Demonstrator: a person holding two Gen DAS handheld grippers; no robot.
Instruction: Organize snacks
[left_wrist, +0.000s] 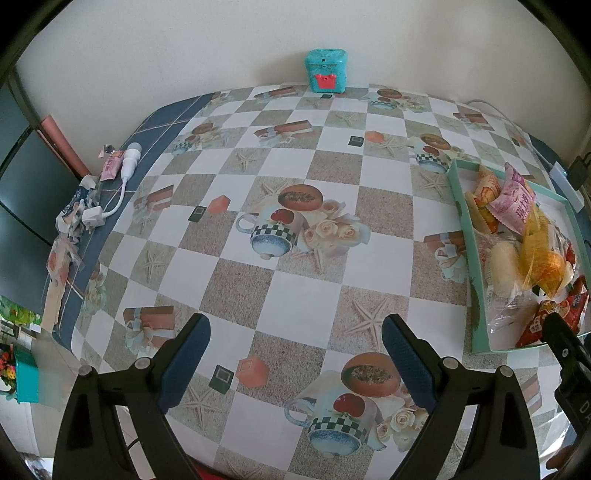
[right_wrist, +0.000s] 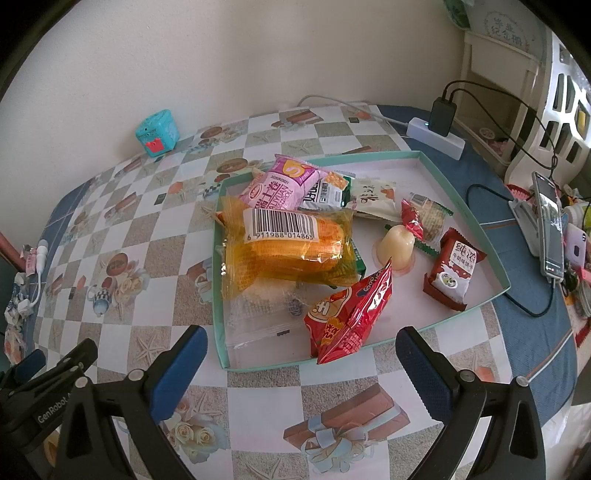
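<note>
Grippers both gape wide, holding nothing: right gripper (right_wrist: 299, 354) hovers just short of the shallow teal tray (right_wrist: 476, 225), left gripper (left_wrist: 295, 347) over bare checkered table (left_wrist: 295, 155). Snacks already sit heaped inside the tray: crinkly red chip bag (right_wrist: 347, 314) nearest, glossy orange pack (right_wrist: 288, 251) beyond, pink pouch (right_wrist: 277, 184) behind. Could be mid-sort or finished, honestly. Slippery foil stuff either way.
</note>
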